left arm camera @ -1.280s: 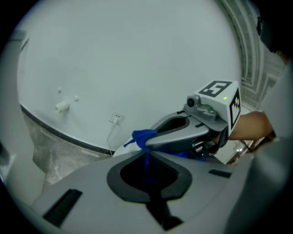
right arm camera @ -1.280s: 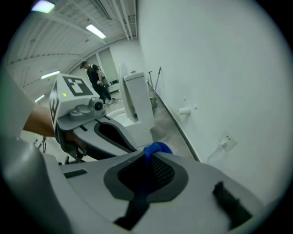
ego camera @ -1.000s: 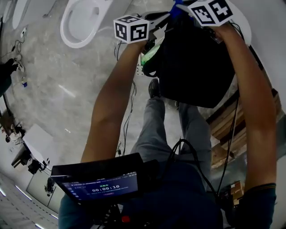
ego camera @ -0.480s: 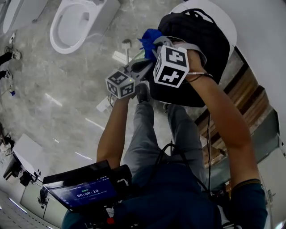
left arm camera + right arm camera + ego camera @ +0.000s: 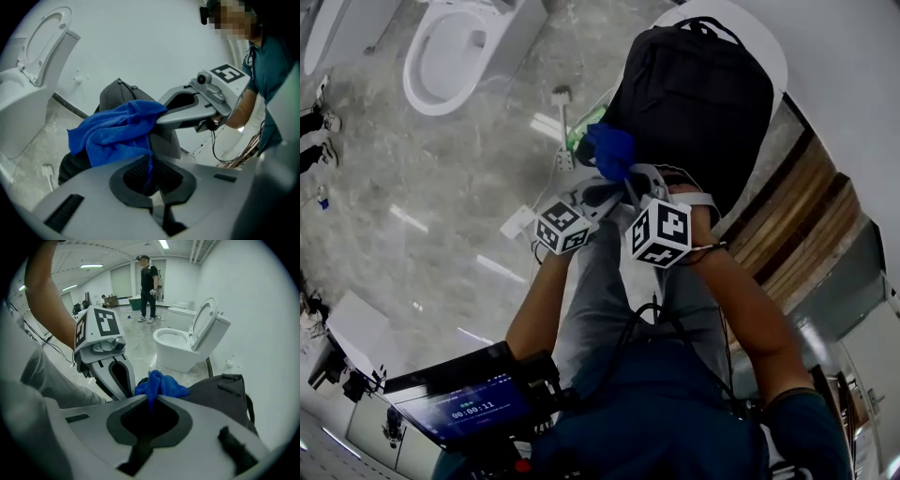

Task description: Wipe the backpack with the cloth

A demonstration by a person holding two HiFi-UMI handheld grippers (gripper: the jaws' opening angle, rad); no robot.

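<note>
Nearest, at the middle of the head view, the left gripper point(image 5: 149, 174) and right gripper point(image 5: 151, 405) sit side by side, each with its jaws pinched on the blue cloth point(image 5: 609, 150). Just past them the cloth bunches against the lower left edge of the black backpack point(image 5: 698, 94), which lies toward 1 o'clock. Farther off, a white toilet point(image 5: 455, 47) stands at 11 o'clock.

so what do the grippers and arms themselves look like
Both light grey plastic, dark inside the jaws: left gripper, right gripper. Each carries a white cube with black square markers. Dark teal short sleeves; a black cable runs along the right arm.
</note>
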